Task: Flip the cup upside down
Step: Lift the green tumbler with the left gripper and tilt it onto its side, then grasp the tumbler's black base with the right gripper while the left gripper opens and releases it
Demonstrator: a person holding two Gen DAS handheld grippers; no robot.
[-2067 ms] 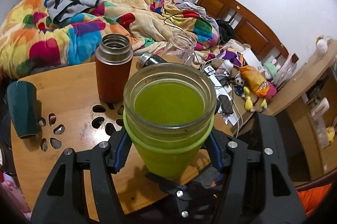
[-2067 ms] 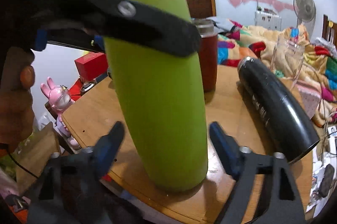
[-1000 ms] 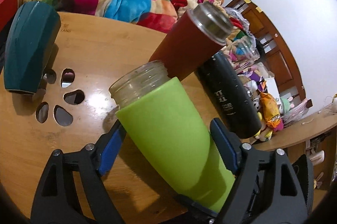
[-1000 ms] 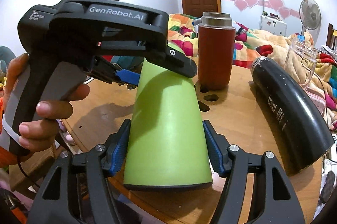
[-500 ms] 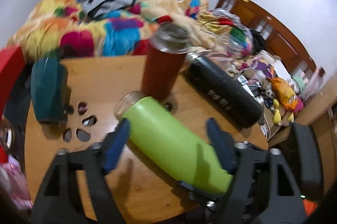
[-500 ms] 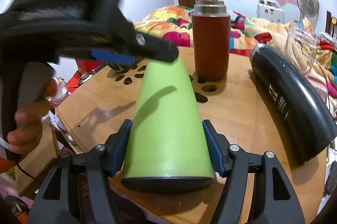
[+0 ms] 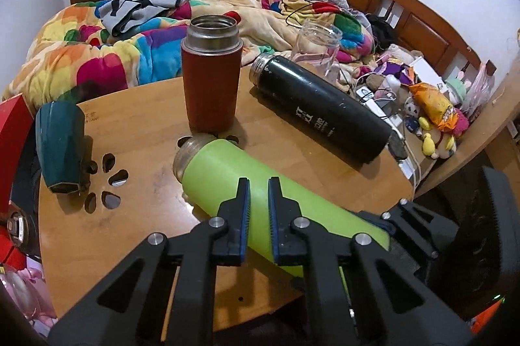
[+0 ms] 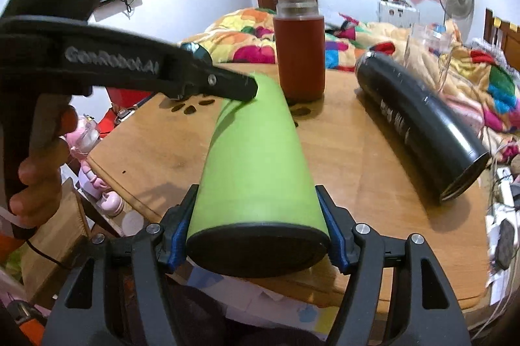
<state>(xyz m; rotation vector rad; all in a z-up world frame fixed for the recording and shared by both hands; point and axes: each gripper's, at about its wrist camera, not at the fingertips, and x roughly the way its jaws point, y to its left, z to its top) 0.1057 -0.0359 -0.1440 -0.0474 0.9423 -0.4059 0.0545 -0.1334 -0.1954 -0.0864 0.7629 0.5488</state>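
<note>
Because the wooden bench [image 7: 136, 125] is crowded, the green cup [image 7: 260, 183], which lies tilted near its front edge with the glass mouth towards 11 o'clock, could strike the upright red flask [image 7: 211, 86] just beyond as it swings; the black flask [image 7: 321, 115] lies at 2 o'clock. The right tool [image 8: 256, 245] grips the cup's dark base alone, so the smooth sleeve might slip. The left tool [image 7: 258, 216], fingers nearly together and holding nothing, hovers over the cup's middle.
</note>
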